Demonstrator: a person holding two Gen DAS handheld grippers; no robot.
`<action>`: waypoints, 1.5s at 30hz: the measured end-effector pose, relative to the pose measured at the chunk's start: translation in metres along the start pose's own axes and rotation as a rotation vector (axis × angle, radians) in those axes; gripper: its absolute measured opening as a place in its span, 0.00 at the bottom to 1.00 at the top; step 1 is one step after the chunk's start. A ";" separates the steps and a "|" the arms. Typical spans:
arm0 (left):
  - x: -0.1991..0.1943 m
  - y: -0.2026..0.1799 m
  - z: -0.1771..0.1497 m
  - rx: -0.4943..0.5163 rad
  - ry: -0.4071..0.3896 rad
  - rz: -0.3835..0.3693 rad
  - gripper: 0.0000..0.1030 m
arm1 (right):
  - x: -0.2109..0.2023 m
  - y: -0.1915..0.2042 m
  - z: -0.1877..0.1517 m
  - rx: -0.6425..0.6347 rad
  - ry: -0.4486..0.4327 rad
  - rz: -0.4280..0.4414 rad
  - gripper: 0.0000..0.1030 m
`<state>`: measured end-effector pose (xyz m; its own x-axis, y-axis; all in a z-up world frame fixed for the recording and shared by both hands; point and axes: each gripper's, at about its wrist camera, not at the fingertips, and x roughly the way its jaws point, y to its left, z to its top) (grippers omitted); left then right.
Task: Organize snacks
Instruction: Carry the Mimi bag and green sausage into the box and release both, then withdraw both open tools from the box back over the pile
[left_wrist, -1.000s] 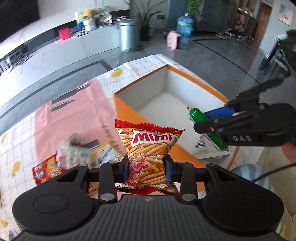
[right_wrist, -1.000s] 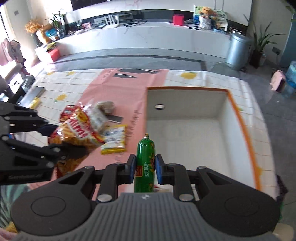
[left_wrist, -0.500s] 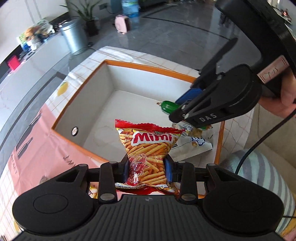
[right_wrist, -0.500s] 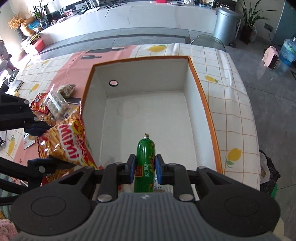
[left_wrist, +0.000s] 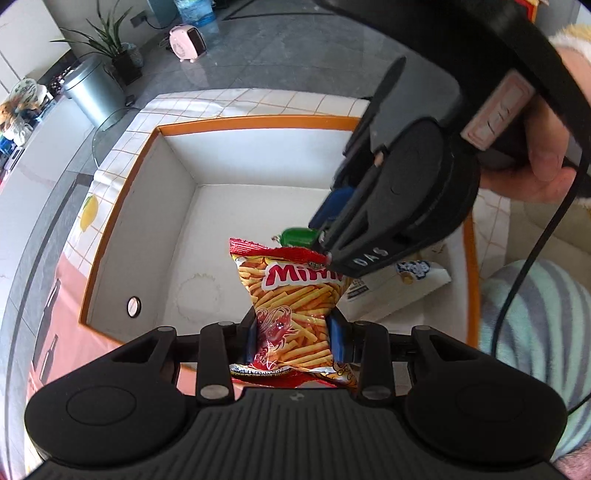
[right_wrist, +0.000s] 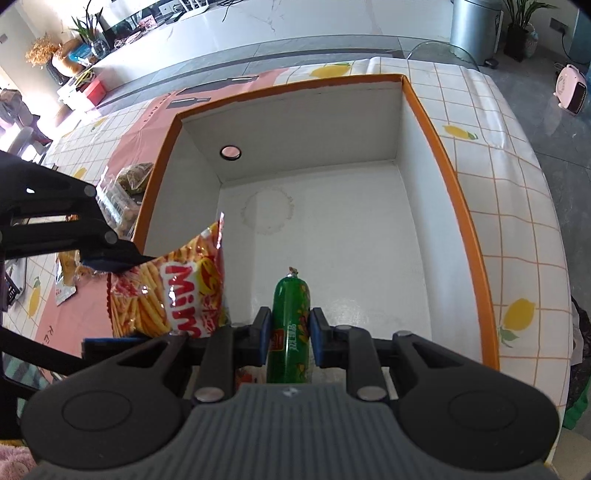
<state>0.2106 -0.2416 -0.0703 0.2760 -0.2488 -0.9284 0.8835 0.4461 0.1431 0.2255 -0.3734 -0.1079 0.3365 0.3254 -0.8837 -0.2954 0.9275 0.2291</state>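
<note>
Two snacks hang over my orange-rimmed box (right_wrist: 458, 206): left gripper (left_wrist: 291, 332) pinches the "Mimi" shrimp-stick bag (left_wrist: 291, 306), right gripper (right_wrist: 290, 338) clamps a green sausage (right_wrist: 290, 325), its label print unreadable.

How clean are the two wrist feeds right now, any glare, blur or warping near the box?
Left wrist view: sharp; the right claw looms large and hides part of the Mimi bag; the box rim bows from fisheye. Right wrist view: sharp; blown-out sunlight at the left edge, sheen on the green sausage, faint ring stain on the box floor.
</note>
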 end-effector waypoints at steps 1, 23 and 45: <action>0.003 0.001 0.003 0.000 0.011 0.005 0.40 | 0.000 -0.003 0.003 0.011 -0.002 0.000 0.19; 0.076 0.020 0.008 0.008 0.199 -0.028 0.45 | 0.067 -0.019 0.029 0.082 0.110 0.030 0.19; -0.003 0.005 -0.015 -0.089 0.015 -0.003 0.72 | 0.032 -0.005 0.020 0.133 0.098 -0.063 0.36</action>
<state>0.2090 -0.2259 -0.0721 0.2674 -0.2378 -0.9338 0.8471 0.5198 0.1102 0.2555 -0.3636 -0.1296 0.2599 0.2527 -0.9320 -0.1534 0.9637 0.2185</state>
